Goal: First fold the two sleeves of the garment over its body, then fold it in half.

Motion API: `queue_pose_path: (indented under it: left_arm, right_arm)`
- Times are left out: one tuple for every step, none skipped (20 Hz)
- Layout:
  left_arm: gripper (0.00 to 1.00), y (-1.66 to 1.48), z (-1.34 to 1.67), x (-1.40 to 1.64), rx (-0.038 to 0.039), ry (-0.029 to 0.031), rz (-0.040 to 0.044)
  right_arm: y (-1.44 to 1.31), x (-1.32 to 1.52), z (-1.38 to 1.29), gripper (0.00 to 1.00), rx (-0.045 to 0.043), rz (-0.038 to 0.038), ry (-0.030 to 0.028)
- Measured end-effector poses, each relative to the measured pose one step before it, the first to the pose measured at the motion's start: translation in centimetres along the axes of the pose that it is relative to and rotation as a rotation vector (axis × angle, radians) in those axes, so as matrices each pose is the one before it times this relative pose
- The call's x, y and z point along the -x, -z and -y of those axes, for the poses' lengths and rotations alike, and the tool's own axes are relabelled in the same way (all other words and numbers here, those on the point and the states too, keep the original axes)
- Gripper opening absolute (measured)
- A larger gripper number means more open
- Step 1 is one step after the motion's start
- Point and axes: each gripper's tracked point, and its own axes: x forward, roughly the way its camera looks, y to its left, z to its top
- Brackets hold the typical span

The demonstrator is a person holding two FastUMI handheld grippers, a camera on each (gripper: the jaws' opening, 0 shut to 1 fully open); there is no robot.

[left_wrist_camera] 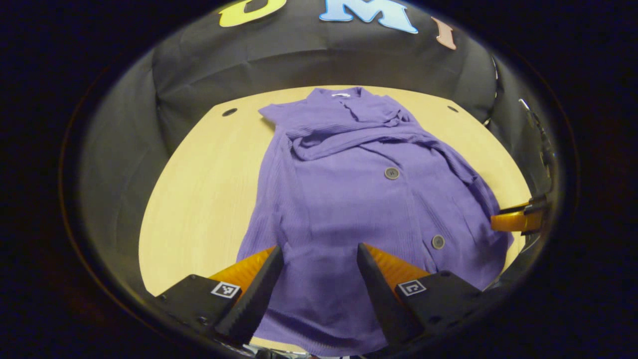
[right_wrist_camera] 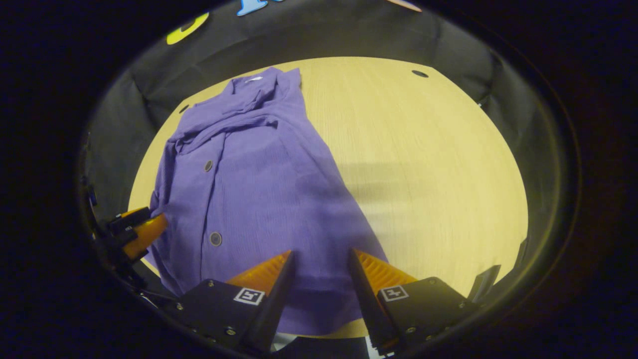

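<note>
The purple garment was laid flat on the wooden table, both sleeves already folded over its body. Left tongs and right tongs were held wide apart over its hem, nothing gripped.

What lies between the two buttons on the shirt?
In the left gripper view, only plain ribbed purple cloth of the shirt lies between the upper button and the lower button; no third button shows.
</note>
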Motion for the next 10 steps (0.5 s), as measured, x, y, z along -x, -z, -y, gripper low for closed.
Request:
queue_pose_path:
  left_arm:
    - [0.99, 0.564, -0.129, 0.320, 0.00805, -0.00106, -0.00450]
    - [0.99, 0.371, -0.101, 0.093, 0.00463, -0.00382, -0.00784]
    - [0.99, 0.650, -0.214, -0.073, -0.00207, -0.00742, -0.01258]
    - [0.99, 0.803, -0.187, -0.020, -0.00562, -0.00786, -0.01788]
    - [0.99, 0.860, -0.143, 0.210, -0.00531, -0.00693, -0.01589]
    - [0.99, 0.869, -0.032, 0.044, -0.00632, -0.00219, -0.01686]
    - [0.99, 0.692, 0.012, -0.034, -0.00090, 0.00041, -0.01926]
    - [0.99, -0.557, 0.034, -0.049, 0.00188, 0.00586, 0.02755]
    - [0.97, 0.299, 0.225, -0.043, 0.01015, 0.00860, -0.02141]
    - [0.97, -0.359, 0.027, -0.079, 0.01575, 0.01025, 0.01624]
  right_arm:
    - [0.186, -0.176, 0.027, 0.70, 0.00819, -0.00870, 0.00741]
    - [0.282, -0.189, 0.198, 0.70, 0.00862, -0.01244, 0.01211]
    - [0.341, -0.192, 0.182, 0.70, 0.00666, -0.01217, 0.01066]
    - [0.230, -0.183, 0.091, 0.70, 0.00684, -0.01279, 0.01314]
    - [0.300, -0.125, 0.372, 0.67, 0.01035, -0.00789, 0.01884]
    - [-0.026, -0.054, -0.045, 0.69, 0.00730, 0.00053, 0.00661]
    - [0.007, -0.034, 0.015, 0.72, 0.00726, -0.00314, 0.00721]
    - [0.070, -0.025, 0.000, 0.72, 0.00772, -0.00108, 0.00651]
    - [-0.094, -0.029, -0.029, 0.73, 0.00615, -0.00294, 0.00332]
    - [0.071, 0.006, -0.019, 0.73, 0.00218, -0.00101, -0.00001]
